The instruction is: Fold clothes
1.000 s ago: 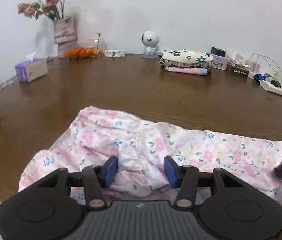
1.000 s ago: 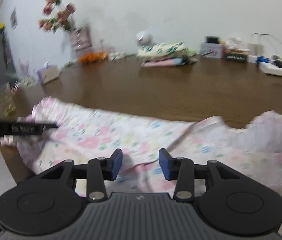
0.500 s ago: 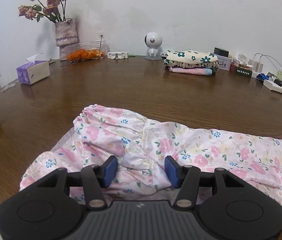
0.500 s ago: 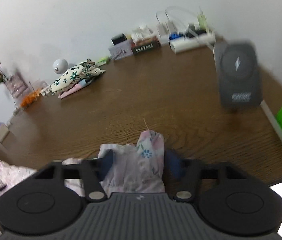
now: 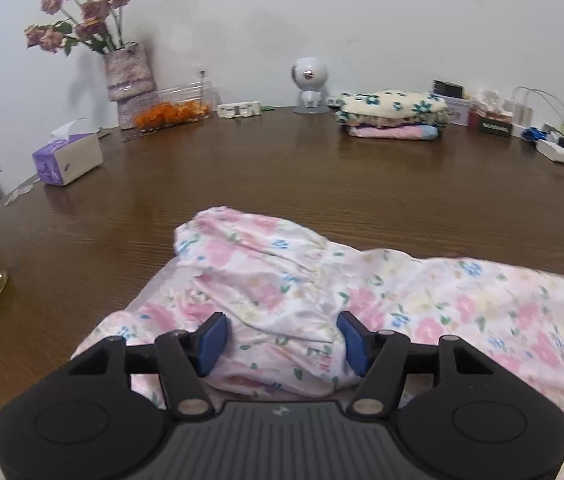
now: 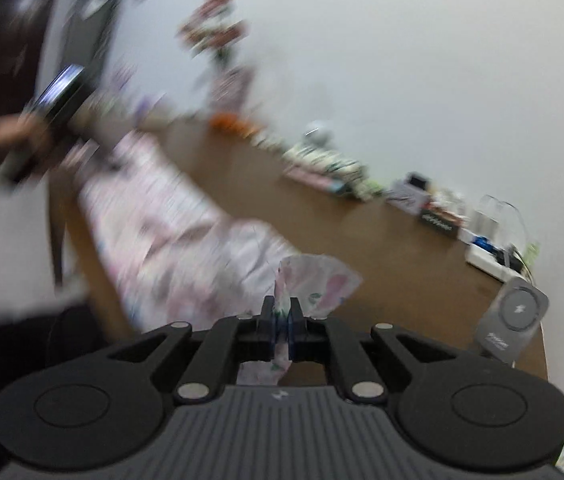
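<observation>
Right gripper [image 6: 282,322] clamped on floral garment [image 5: 282,292] hem | left gripper [image 5: 282,342] opening, cloth between at 12 | advise: keep tension, align edges.

Floral garment [image 5: 362,292] on wooden table [image 5: 282,184]

Right gripper [image 6: 281,330]: fingers stood apart over the garment [image 5: 382,300] a second ago; now pinched on a corner of the cloth, which sticks out past the tips. Right view has rolled, so the table [image 6: 382,248] runs slanted and blurred. Left gripper [image 5: 282,342]: jaws opening, wider than before, with a bunched fold between them and not pinched. Cloth's right part now lies stretched flatter.
</observation>
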Tool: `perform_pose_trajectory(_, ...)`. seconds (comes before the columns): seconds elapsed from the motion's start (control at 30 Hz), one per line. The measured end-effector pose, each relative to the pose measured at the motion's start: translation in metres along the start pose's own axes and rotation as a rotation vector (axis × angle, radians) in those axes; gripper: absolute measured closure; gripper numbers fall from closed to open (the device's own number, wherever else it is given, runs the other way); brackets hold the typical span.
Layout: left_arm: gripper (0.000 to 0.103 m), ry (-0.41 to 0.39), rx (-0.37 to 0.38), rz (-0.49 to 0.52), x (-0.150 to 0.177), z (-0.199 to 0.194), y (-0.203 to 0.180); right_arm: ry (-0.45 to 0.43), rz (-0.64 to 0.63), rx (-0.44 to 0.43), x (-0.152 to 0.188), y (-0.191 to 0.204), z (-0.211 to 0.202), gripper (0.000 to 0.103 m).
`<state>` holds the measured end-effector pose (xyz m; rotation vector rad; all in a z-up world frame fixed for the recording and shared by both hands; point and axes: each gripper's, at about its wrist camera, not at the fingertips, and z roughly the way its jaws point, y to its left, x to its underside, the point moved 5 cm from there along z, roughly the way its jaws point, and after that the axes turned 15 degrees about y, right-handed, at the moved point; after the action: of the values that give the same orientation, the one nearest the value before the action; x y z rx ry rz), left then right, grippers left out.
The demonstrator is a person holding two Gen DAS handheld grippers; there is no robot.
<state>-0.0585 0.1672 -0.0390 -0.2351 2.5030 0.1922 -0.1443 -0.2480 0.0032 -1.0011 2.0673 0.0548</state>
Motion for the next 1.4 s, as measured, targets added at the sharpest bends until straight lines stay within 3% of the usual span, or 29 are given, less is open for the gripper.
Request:
perform_pose_trajectory(0.1, 0.043, 0.016, -0.032, -0.026, -0.005, 0.000, 0.006, 0.022, -0.151, 0.063, 0.012, 0.049, -0.002, 0.099)
perform_pose_trajectory(0.17, 0.047, 0.016, -0.053, -0.035, -0.009, -0.007, 0.004, 0.020, -0.182, 0.092, 0.011, 0.066, 0.002, 0.099)
perform_pose_trajectory(0.27, 0.050, -0.041, -0.023, -0.024, -0.013, -0.038, -0.012, 0.002, -0.076, 0.074, 0.012, 0.059, 0.004, 0.098)
perform_pose_trajectory(0.4, 0.045, -0.083, 0.146, 0.033, -0.015, -0.078, -0.059, -0.018, 0.103, 0.002, 0.015, 0.034, 0.004, 0.097)
perform_pose_trajectory(0.47, 0.044, -0.038, 0.289, 0.088, -0.012, -0.081, -0.097, -0.037, 0.180, -0.047, 0.018, 0.024, 0.004, 0.095)
perform_pose_trajectory(0.53, 0.044, 0.026, 0.414, 0.179, -0.007, -0.076, -0.140, -0.037, 0.266, -0.102, 0.020, 0.019, 0.004, 0.083)
perform_pose_trajectory(0.57, 0.044, 0.049, 0.428, 0.228, -0.004, -0.073, -0.158, -0.033, 0.298, -0.131, 0.022, 0.017, 0.004, 0.074)
perform_pose_trajectory(0.6, 0.044, 0.057, 0.408, 0.272, -0.001, -0.070, -0.172, -0.041, 0.306, -0.132, 0.024, 0.015, 0.001, 0.049)
perform_pose_trajectory(0.63, 0.045, 0.062, 0.387, 0.311, 0.002, -0.068, -0.184, -0.049, 0.314, -0.132, 0.027, 0.014, -0.003, 0.037)
perform_pose_trajectory(0.7, 0.045, 0.056, 0.358, 0.340, 0.006, -0.066, -0.190, -0.067, 0.369, -0.147, 0.030, 0.001, -0.009, 0.031)
perform_pose_trajectory(0.83, 0.045, 0.118, 0.345, 0.275, 0.011, -0.051, -0.182, -0.108, 0.563, -0.206, 0.034, -0.042, -0.018, 0.026)
perform_pose_trajectory(0.93, 0.045, 0.133, 0.331, 0.267, 0.014, -0.044, -0.179, -0.083, 0.657, -0.275, 0.021, -0.055, 0.003, 0.024)
perform_pose_trajectory(1.0, 0.045, 0.137, 0.332, 0.281, 0.017, -0.041, -0.178, -0.062, 0.694, -0.299, 0.009, -0.058, 0.017, 0.024)
perform_pose_trajectory(1.1, 0.045, 0.115, 0.305, 0.328, 0.023, -0.042, -0.178, 0.012, 0.660, -0.247, -0.011, -0.048, 0.044, 0.025)
perform_pose_trajectory(1.17, 0.045, 0.111, 0.298, 0.342, 0.023, -0.041, -0.179, 0.055, 0.645, -0.223, -0.018, -0.040, 0.062, 0.041)
perform_pose_trajectory(1.2, 0.044, 0.112, 0.302, 0.338, 0.022, -0.041, -0.178, 0.056, 0.632, -0.238, -0.022, -0.035, 0.067, 0.067)
perform_pose_trajectory(1.23, 0.044, 0.113, 0.305, 0.334, 0.021, -0.040, -0.178, 0.042, 0.604, -0.256, -0.025, -0.027, 0.070, 0.084)
perform_pose_trajectory(1.33, 0.044, 0.111, 0.311, 0.322, 0.019, -0.039, -0.177, -0.026, 0.434, -0.164, -0.030, -0.004, 0.065, 0.095)
perform_pose_trajectory(1.4, 0.044, 0.107, 0.309, 0.317, 0.019, -0.038, -0.176, -0.151, 0.247, -0.069, -0.028, 0.012, 0.044, 0.096)
